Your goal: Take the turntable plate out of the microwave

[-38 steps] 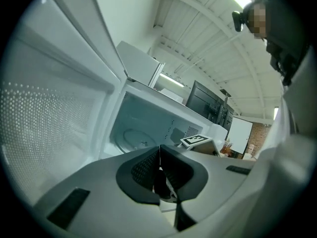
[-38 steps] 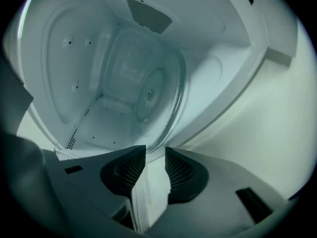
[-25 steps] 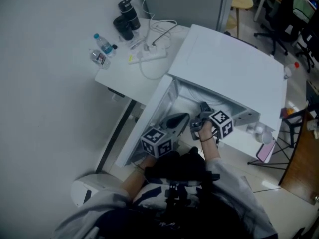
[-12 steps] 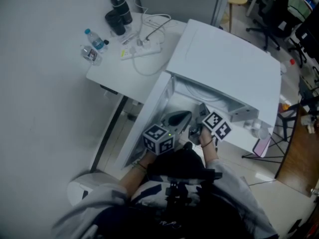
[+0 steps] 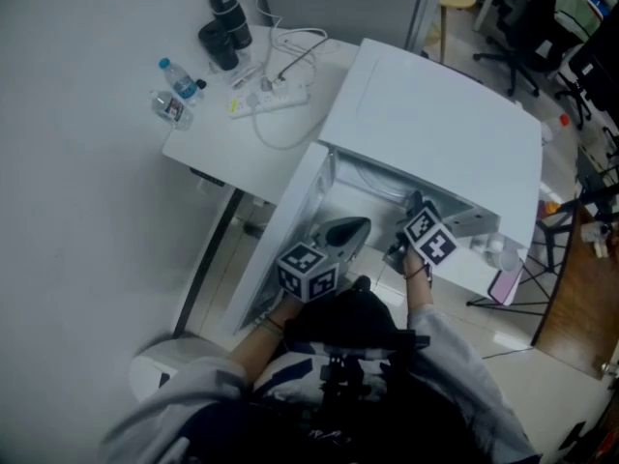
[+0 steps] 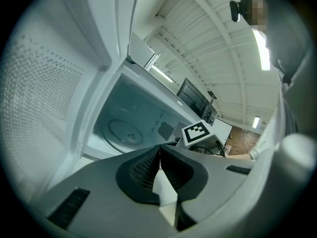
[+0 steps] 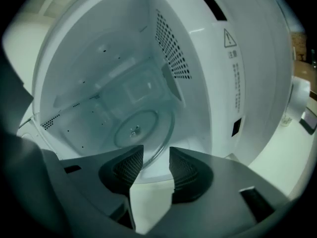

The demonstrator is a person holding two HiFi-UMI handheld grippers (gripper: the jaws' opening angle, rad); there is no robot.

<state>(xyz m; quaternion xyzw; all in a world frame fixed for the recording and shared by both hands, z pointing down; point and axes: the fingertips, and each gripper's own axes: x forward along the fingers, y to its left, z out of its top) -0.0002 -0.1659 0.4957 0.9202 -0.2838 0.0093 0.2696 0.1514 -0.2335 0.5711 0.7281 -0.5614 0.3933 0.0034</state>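
Observation:
The white microwave (image 5: 435, 124) stands with its door (image 5: 280, 225) swung open to the left. Inside lies the round glass turntable plate (image 7: 138, 128), also seen in the left gripper view as the plate (image 6: 126, 132) on the cavity floor. My right gripper (image 7: 156, 151) points down into the cavity mouth; its jaws have just been opening and stand apart. The plate's near rim runs into the gap without the pads pressing on it. In the head view the right gripper (image 5: 416, 211) is at the opening. My left gripper (image 6: 159, 151) is shut on nothing, in front of the door; it shows as the left gripper (image 5: 346, 232) in the head view.
A white table (image 5: 232, 143) left of the microwave carries a power strip (image 5: 276, 97) with cables, a water bottle (image 5: 179, 77) and dark flasks (image 5: 224, 27). A white bin (image 5: 160, 370) stands on the floor. Office chairs (image 5: 542, 17) are at the far right.
The right gripper has rolled and shifted a little to the right at the microwave's mouth. The left gripper has stayed in place.

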